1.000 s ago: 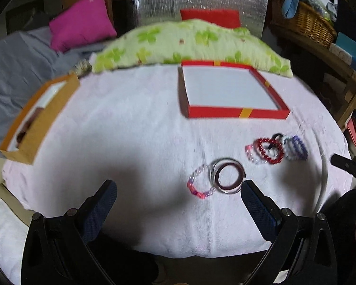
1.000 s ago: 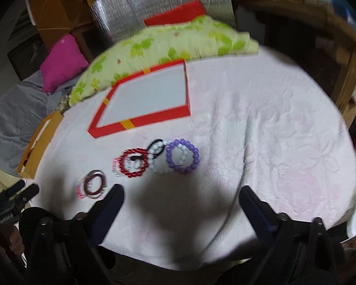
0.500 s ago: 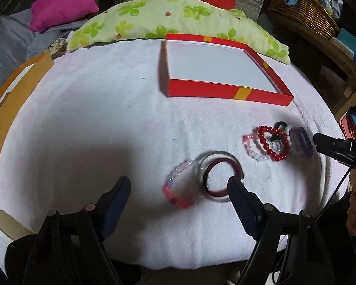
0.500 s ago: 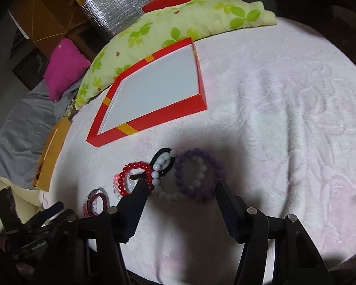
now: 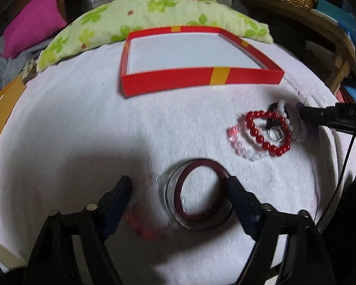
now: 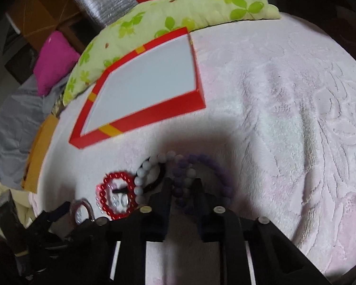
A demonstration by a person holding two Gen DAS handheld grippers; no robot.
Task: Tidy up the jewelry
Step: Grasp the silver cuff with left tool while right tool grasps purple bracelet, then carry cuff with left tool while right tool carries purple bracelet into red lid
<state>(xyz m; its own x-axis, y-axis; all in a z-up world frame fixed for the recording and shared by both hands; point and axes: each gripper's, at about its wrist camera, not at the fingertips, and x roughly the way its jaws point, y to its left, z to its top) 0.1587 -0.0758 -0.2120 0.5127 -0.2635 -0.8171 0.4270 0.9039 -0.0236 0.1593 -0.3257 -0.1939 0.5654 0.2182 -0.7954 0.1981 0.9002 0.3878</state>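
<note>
Two grippers are down on the blanket (image 5: pixel 83 130) together. The right gripper (image 6: pixel 181 190) has just clamped its jaws on the purple bracelet (image 6: pixel 216 166), which overlaps the white one (image 6: pixel 140 178); lifting could drag both. The left gripper (image 5: pixel 179 190), jaws closing, straddles the dark bangle (image 5: pixel 201 194) without gripping; it may skid. The red box (image 5: pixel 201 78) waits empty.

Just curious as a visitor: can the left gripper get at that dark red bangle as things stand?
Probably yes: the left gripper has just been closing, its jaws either side of the dark red bangle, nothing between.
</note>
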